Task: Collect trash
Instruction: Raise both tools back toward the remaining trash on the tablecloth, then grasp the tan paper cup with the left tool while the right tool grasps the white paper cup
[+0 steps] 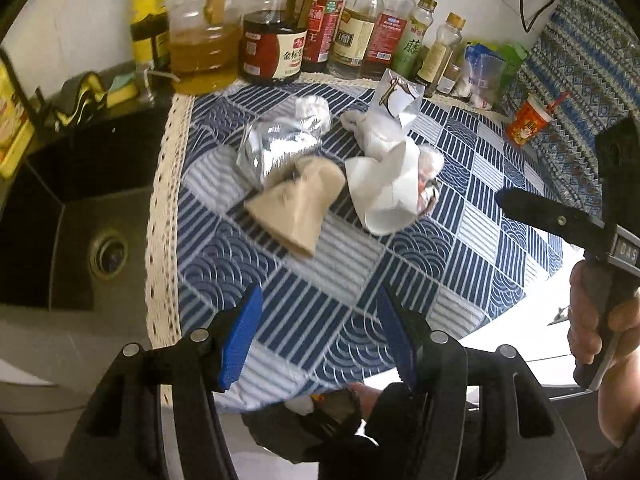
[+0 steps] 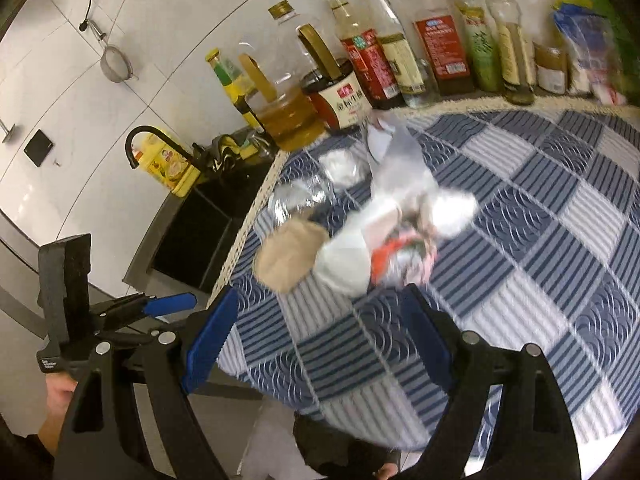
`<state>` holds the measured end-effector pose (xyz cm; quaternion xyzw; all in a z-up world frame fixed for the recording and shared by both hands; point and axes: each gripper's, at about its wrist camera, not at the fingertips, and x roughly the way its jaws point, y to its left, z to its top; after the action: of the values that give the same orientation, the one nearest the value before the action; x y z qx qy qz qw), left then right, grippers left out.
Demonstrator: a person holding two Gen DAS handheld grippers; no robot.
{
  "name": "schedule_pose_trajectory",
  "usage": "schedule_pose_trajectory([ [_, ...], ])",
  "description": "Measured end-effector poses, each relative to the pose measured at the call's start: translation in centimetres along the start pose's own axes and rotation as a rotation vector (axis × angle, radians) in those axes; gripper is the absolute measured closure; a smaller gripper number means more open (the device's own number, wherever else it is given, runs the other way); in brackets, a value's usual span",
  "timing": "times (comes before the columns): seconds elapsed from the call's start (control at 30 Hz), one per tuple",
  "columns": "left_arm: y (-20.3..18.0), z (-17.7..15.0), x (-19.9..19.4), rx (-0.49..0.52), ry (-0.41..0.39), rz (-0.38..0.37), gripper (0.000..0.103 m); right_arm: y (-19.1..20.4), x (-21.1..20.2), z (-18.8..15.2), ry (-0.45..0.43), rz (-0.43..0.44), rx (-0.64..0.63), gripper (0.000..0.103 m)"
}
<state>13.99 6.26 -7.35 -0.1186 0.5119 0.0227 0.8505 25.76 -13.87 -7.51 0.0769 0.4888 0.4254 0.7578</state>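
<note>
Empty blue fingers; beyond, blurred trash pile, contents indistinct

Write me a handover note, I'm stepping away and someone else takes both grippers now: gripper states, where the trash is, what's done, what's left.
Left gripper: open, empty, above the near edge of the blue checked cloth.
Right gripper: open, empty, over the same cloth.
Trash sits mid-cloth in one loose pile: silver foil bag, tan paper piece, white wrapper, crumpled tissue.
Done: nothing held; pile untouched as far as visible.
Left: pick up every piece. No bin is clearly in view.
</note>
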Motion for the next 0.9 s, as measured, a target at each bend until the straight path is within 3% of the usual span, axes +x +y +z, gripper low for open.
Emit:
schedule_pose_trajectory([
  [0.37, 0.5, 4.4, 4.0, 0.067, 0.058, 0.058, 0.046, -2.4, 5.8, 4.7, 0.082, 0.029, 0.077, 0.021],
  [0.5, 0.8, 5.4, 5.9, 0.079, 0.091, 0.065, 0.046, -3.0, 7.4, 5.2, 0.112, 0.024, 0.085, 0.022],
  [0.57, 0.9, 5.7, 6.7, 0.084, 0.108, 0.069, 0.046, -3.3, 8.6, 5.4, 0.148, 0.006, 0.089, 0.028],
  [0.9, 2.1, 6.9, 10.0, 0.084, 0.173, 0.086, 0.046, -4.2, 11.5, 6.0, 0.223, -0.041, 0.094, 0.028],
])
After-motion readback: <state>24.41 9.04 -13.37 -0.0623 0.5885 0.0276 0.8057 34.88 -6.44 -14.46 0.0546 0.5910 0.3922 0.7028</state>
